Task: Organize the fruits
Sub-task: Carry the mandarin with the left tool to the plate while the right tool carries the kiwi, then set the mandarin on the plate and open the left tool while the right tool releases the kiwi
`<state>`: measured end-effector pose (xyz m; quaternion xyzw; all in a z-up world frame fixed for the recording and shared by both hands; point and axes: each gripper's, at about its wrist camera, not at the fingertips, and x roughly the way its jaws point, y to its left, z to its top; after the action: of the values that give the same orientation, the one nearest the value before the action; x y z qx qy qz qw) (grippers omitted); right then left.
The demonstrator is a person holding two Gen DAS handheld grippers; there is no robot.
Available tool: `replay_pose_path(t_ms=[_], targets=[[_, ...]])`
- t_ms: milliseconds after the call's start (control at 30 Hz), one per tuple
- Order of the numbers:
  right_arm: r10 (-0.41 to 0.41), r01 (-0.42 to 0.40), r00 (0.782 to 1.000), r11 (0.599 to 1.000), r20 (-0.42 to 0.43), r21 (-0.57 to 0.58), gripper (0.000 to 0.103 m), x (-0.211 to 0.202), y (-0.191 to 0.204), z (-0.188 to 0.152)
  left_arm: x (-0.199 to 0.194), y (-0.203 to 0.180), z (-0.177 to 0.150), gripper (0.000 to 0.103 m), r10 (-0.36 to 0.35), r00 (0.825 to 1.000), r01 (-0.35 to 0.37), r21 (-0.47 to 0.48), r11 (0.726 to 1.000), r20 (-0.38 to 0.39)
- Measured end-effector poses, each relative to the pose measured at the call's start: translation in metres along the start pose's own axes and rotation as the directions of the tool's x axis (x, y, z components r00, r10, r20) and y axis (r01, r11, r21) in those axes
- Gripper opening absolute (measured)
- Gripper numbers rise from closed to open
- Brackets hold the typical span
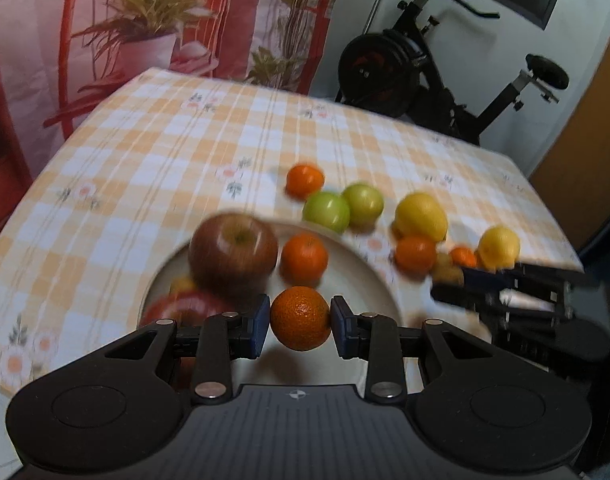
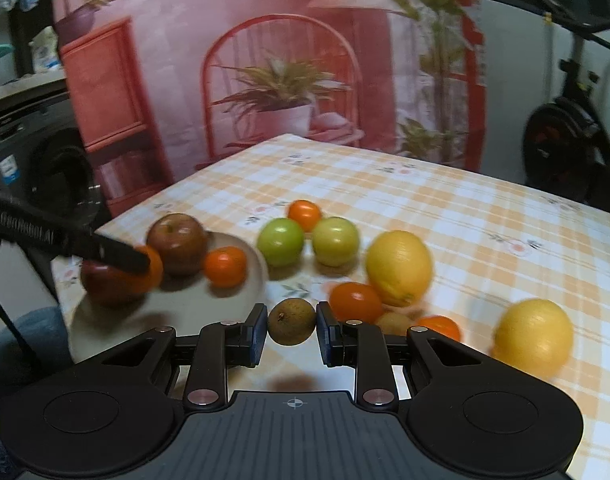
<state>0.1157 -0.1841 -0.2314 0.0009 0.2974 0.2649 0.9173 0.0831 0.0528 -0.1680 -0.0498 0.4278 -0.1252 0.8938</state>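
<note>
A: Presently, item one: left gripper, jaws closed partway on a mandarin, pads touching both its flanks, fruit carried above the plate. Ahead of the jaws, on that plate: a red apple and an orange.

B: Item two: right gripper, jaws narrowed around a small brown fruit, gripped at its sides. Beyond them on the desk: two green apples, lemons, more oranges.

A: Handling note, my judgement: lower each fruit into a bare gap by its own kind, release only once it rests, or round fruit will roll.
</note>
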Motion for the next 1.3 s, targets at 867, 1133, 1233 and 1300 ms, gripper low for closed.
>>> replay_pose_path(t_ms=[867, 1133, 1233, 1300], targets=[[0.094, -0.122, 0.984, 0.974, -0.153, -0.189, 0.024, 0.084, 0.042, 0.027, -0.004, 0.012, -0.036, 0.035, 0.067, 0.995, -0.067, 0.004, 0.998, -0.073], [0.083, -0.110, 0.987, 0.975, -0.139, -0.192, 0.025, 0.090, 0.041, 0.029, -0.006, 0.012, -0.039, 0.035, 0.067, 0.994, -0.068, -0.008, 0.998, -0.084], [0.082, -0.106, 0.988, 0.977, -0.132, -0.185, 0.028, 0.092, 0.042, 0.030, -0.007, 0.012, -0.039, 0.036, 0.068, 0.994, -0.069, -0.015, 0.997, -0.087], [0.085, -0.107, 0.989, 0.977, -0.123, -0.184, 0.034, 0.089, 0.044, 0.030, -0.007, 0.012, -0.039, 0.037, 0.068, 0.994, -0.070, -0.019, 0.997, -0.090]])
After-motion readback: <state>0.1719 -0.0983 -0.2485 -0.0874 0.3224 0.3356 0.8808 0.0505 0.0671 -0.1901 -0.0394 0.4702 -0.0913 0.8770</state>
